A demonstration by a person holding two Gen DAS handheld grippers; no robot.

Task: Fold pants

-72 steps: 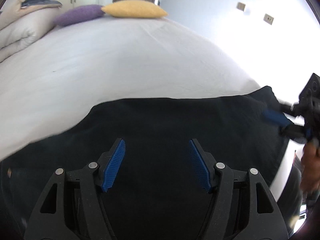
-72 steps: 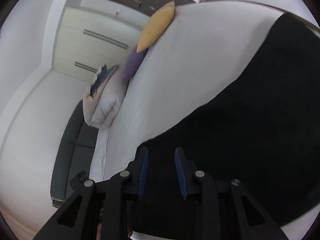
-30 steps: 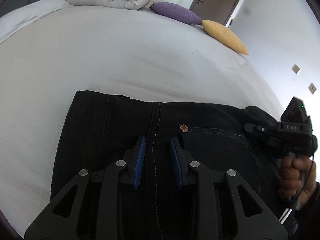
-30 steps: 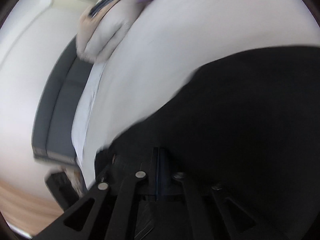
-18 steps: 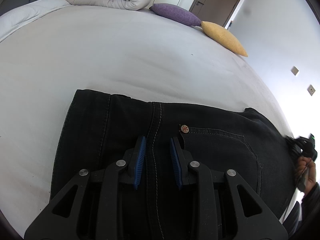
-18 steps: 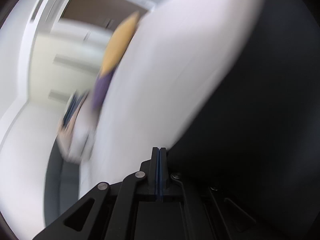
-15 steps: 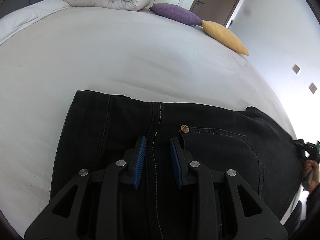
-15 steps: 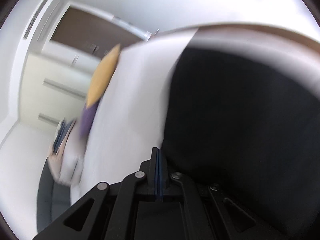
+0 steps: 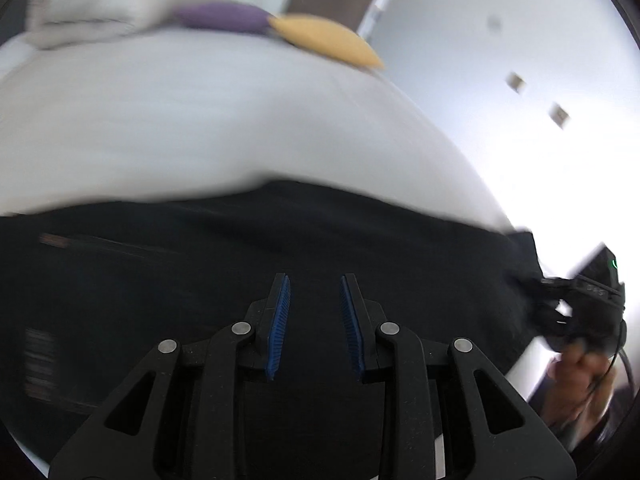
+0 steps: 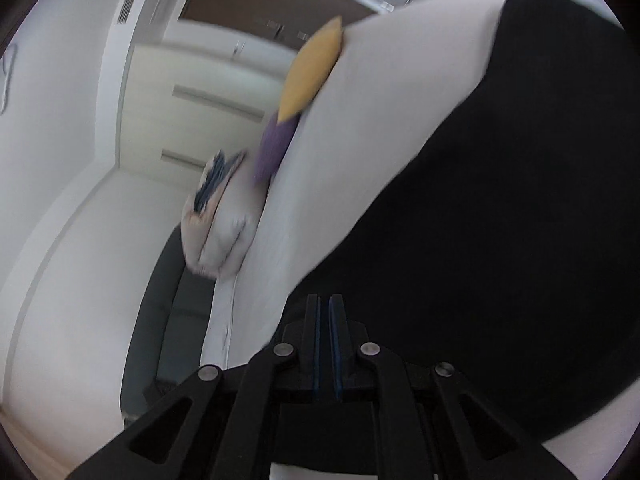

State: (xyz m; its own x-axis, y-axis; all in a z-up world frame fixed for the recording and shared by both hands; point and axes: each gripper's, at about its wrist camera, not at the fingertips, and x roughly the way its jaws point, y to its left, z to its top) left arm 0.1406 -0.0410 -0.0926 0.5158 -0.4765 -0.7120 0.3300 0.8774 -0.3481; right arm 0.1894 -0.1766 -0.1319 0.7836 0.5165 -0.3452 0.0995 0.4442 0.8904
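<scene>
Black denim pants [image 9: 320,240] lie flat across the near part of a white bed [image 9: 200,120]. My left gripper [image 9: 314,280] hovers over the middle of the pants. Its blue pads stand a little apart and I see only the flat cloth below them. The left wrist view is blurred by motion. My right gripper [image 10: 324,300] is over the pants [image 10: 500,220] near their edge. Its jaws are opening to a thin slit with nothing visibly between them. In the left wrist view the right gripper [image 9: 548,284], held by a hand [image 9: 576,372], is at the right end of the pants.
A yellow cushion [image 9: 328,40], a purple cushion [image 9: 224,16] and a rolled duvet [image 9: 88,12] lie at the far end of the bed. A dark sofa [image 10: 168,300] stands beside the bed, with a wardrobe [image 10: 208,100] behind it. The bed's right edge runs just past the pants.
My left gripper swept to the right along the pants, so the pocket rivet now sits far left. The right gripper's pads went from pressed together to slightly apart.
</scene>
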